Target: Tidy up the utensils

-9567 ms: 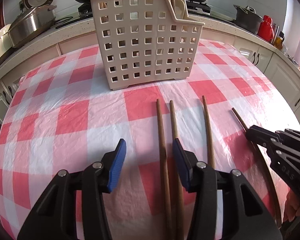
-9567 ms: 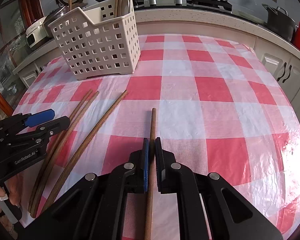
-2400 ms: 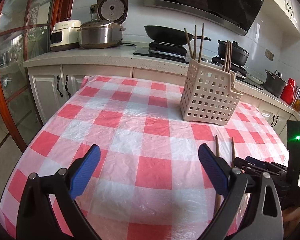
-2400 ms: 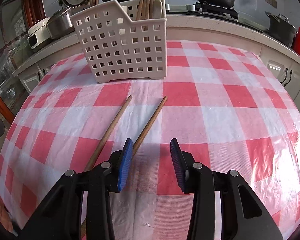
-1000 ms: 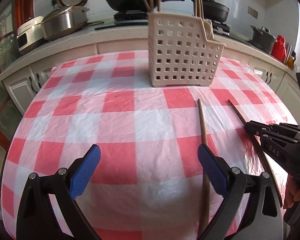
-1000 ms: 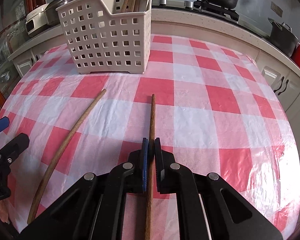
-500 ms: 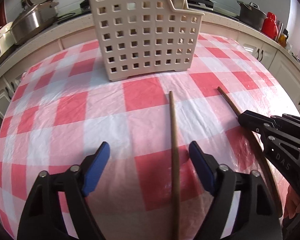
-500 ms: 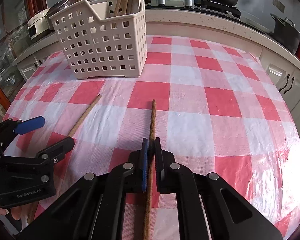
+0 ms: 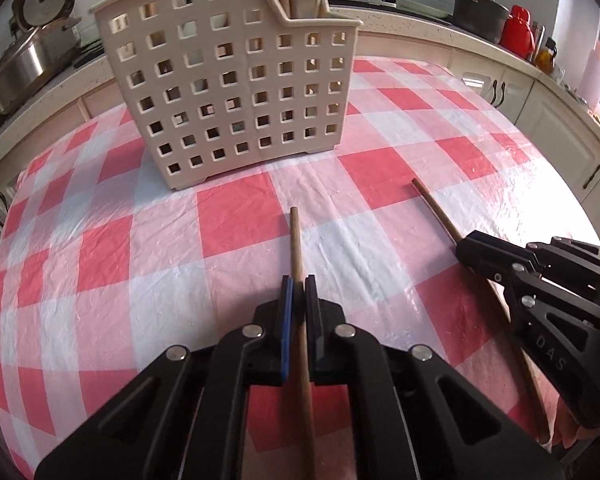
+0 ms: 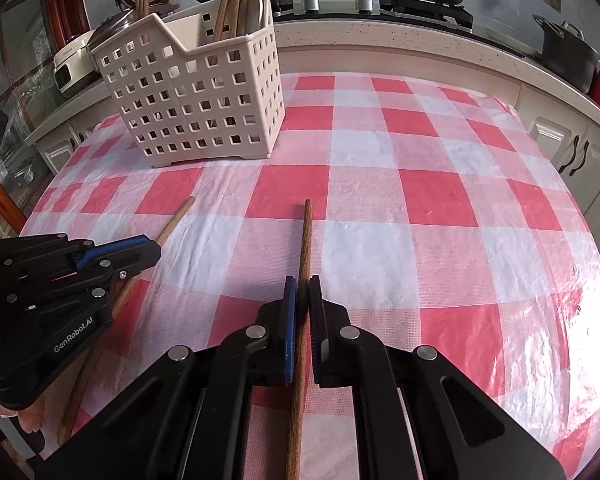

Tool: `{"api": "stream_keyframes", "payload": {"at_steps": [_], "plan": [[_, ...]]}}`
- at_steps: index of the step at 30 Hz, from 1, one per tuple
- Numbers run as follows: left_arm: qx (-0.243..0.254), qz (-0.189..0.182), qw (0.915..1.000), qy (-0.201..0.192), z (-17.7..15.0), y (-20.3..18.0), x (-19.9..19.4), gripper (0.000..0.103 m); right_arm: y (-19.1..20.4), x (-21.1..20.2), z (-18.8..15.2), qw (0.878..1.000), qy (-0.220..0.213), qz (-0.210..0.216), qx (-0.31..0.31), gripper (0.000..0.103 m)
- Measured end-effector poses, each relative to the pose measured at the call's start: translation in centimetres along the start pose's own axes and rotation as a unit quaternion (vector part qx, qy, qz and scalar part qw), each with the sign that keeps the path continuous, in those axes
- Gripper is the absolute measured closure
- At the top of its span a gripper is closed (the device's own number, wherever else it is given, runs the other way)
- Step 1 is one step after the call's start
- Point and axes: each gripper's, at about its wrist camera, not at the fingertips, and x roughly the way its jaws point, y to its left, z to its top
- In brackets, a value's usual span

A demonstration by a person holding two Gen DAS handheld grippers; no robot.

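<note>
The left gripper [image 9: 294, 286] pinches one wooden chopstick [image 9: 296, 240] and the right gripper [image 10: 302, 286] another [image 10: 305, 236] — both lying on the checked tablecloth [image 10: 380, 248]. Light, stiff and thin, they may pivot; mid-shaft grips suit. Beyond stands the slotted basket [image 10: 196, 96]. Gripper lettering reads "GenRobot.AI" — and "DAS".

The right gripper [image 10: 302, 304] pinches a long brown wooden chopstick [image 10: 305, 240] – ahead-left stands a cream perforated plastic basket [image 10: 192, 96]; the left gripper [image 10: 140, 254] clamps another wooden chopstick [image 10: 176, 216] at left

Two chopsticks [image 9: 296, 240] lie side by side before the basket [image 9: 228, 80].
</note>
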Motion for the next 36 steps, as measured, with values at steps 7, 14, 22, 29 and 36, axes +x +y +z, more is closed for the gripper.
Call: {"api": "stream_keyframes", "payload": {"at_steps": [7, 14, 22, 29, 36], "plan": [[-0.019, -0.003, 0.9991, -0.038, -0.3, 1.0, -3.0, 0.097, -0.6, -2.2, 0.6, 0.999, -0.037, 0.008, 0.023, 0.097], [-0.034, -0.003, 0.9951, -0.092, -0.6, 1.8, -7.6, 0.097, 0.8, -5.2, 1.3, 0.996, -0.086, 0.018, 0.012, 0.097], [-0.04, -0.004, 0.9885, -0.146, -1.3, 2.5, -12.7, 0.097, 2.6, -8.1, 2.0, 0.991, -0.132, 0.025, -0.01, 0.097], [-0.053, -0.003, 0.9892, -0.136, -2.7, 3.6, -12.5, 0.097, 1.8, -3.9, 1.5, 0.998, -0.058, -0.009, -0.005, 0.064], [-0.062, -0.005, 0.9876, -0.144, -2.7, 4.5, -12.9, 0.097, 1.4, 2.1, 1.4, 0.999, 0.014, -0.037, -0.029, 0.054]]}}
